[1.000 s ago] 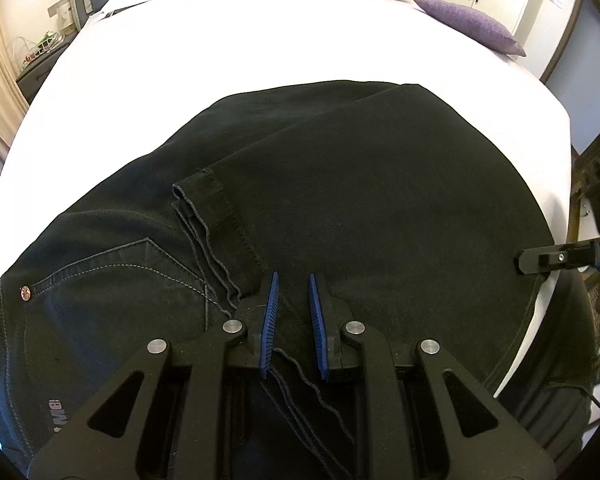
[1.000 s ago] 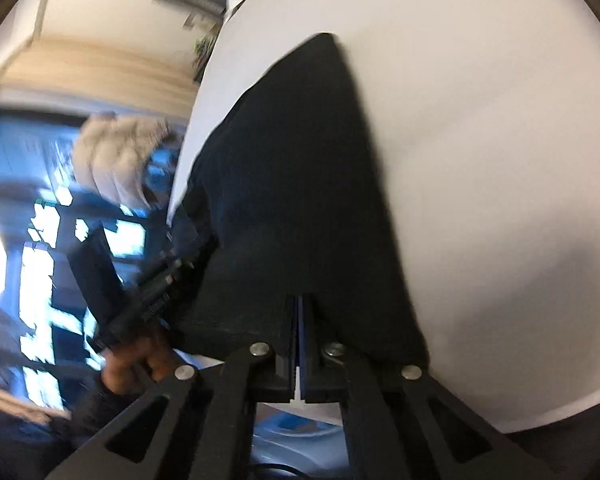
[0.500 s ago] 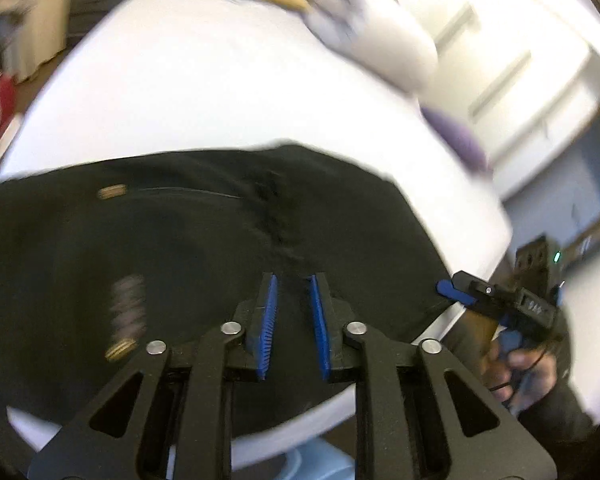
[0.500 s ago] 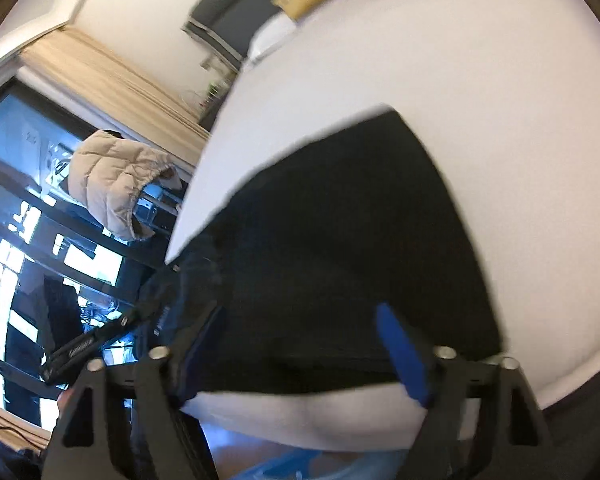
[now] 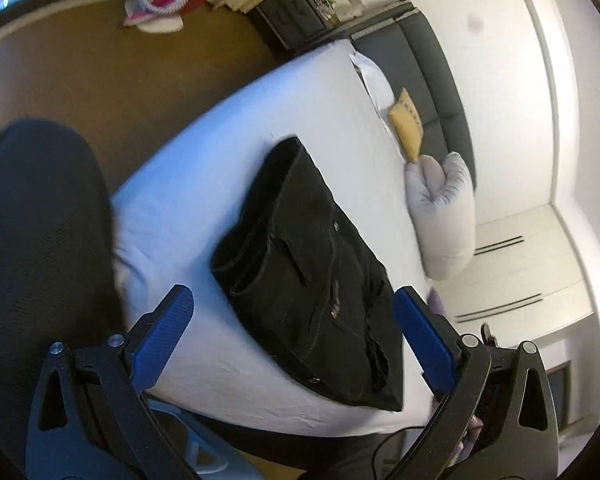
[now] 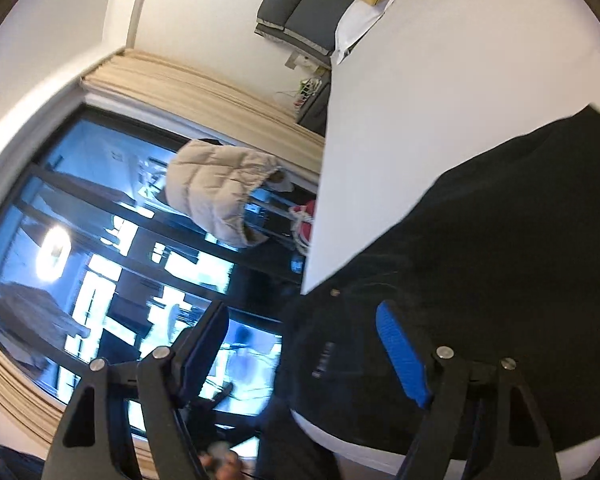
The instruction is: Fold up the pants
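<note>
Black folded pants [image 5: 312, 264], seemingly one pair

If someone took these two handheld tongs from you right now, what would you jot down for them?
Left tongs: jaws opening wide, nothing between them, above the bed.
Right tongs: jaws closing slightly, gripping nothing, over the near end of the pants.
Black pants: a folded bundle on the white bed, close to its near edge, let go.
Done: the folding appears finished.
Left: possibly tidy the frayed hem, then step back.
</note>
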Demonstrator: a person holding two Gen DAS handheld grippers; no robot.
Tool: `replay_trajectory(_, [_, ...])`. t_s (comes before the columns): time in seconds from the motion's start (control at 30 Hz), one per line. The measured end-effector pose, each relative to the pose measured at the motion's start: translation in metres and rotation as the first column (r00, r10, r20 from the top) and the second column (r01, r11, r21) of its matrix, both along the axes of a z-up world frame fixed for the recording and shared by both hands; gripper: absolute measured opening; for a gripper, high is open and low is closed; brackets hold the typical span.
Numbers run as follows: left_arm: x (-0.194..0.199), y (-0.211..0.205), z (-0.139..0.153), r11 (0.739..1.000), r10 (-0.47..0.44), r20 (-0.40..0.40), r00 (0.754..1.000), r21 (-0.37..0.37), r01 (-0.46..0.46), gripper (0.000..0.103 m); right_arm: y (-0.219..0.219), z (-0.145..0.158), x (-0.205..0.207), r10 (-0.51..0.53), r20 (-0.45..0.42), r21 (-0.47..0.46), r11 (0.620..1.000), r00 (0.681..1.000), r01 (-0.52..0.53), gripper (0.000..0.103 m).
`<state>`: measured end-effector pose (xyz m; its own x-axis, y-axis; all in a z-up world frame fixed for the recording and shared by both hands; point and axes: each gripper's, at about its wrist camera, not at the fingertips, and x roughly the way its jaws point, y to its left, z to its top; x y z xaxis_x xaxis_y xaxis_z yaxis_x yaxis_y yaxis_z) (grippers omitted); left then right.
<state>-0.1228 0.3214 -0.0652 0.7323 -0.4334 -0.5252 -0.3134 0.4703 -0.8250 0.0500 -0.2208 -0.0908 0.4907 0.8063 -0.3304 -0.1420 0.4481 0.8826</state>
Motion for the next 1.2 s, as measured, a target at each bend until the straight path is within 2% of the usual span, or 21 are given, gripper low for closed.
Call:
replay_trajectory(0.13, [0.008,-0.003,-0.028,0.996,-0.023,-0.042,0.999,-0.089,0.019,0.101,0.012,-0.003,0.004,0.001,-0.016,0.017,1.000,1.000,0.000,0.079])
replay_trajectory(0.37, [0.011,-0.007,-0.053,0.994,-0.002,-0.039,0.999,-0.107,-0.002,0.100,0.011,-0.009,0.005,-0.006,-0.048,0.020,1.000,0.999,0.007,0.075])
replay_trajectory(0.53, [0.033,-0.014,-0.051,0.991,0.017,-0.019,1.000,-0.133,-0.019,0.099,0.013,-0.011,0.007,0.007,-0.056,0.035,0.999,0.998,-0.005,0.075])
replay_trajectory(0.73, [0.046,-0.017,-0.054,0.985,0.018,-0.006,1.000,-0.173,-0.019,0.081,0.012,-0.012,0.007,0.009,-0.058,0.049,0.999,0.998,-0.006,0.074])
replay_trajectory(0.8, [0.053,-0.016,-0.058,0.979,0.033,-0.021,0.999,-0.202,-0.037,0.065,0.012,-0.014,0.007,0.013,-0.061,0.046,0.999,0.998,-0.010,0.074])
replay_trajectory(0.83, [0.054,-0.016,-0.059,0.976,0.036,-0.027,0.999,-0.213,-0.041,0.061,0.013,-0.014,0.008,0.017,-0.063,0.041,0.999,0.998,-0.014,0.074])
replay_trajectory(0.9, [0.058,-0.015,-0.061,0.974,0.030,-0.034,0.999,-0.223,-0.036,0.041,0.013,-0.015,0.010,0.023,-0.076,0.019,1.000,0.997,-0.022,0.074])
replay_trajectory(1.0, [0.067,-0.023,-0.058,0.983,-0.015,-0.028,1.000,-0.185,0.010,0.027,0.015,-0.020,0.018,0.044,-0.120,-0.033,0.998,0.992,-0.048,0.074])
replay_trajectory(1.07, [0.073,-0.031,-0.047,0.993,-0.041,-0.010,0.999,-0.115,0.040,0.024,0.019,-0.025,0.028,0.078,-0.159,-0.059,0.994,0.984,-0.088,0.074])
replay_trajectory(1.2, [0.086,-0.041,-0.027,0.996,-0.075,0.026,0.997,-0.044,0.076,0.020,0.035,-0.037,0.051,0.163,-0.218,-0.117,0.974,0.962,-0.192,0.074])
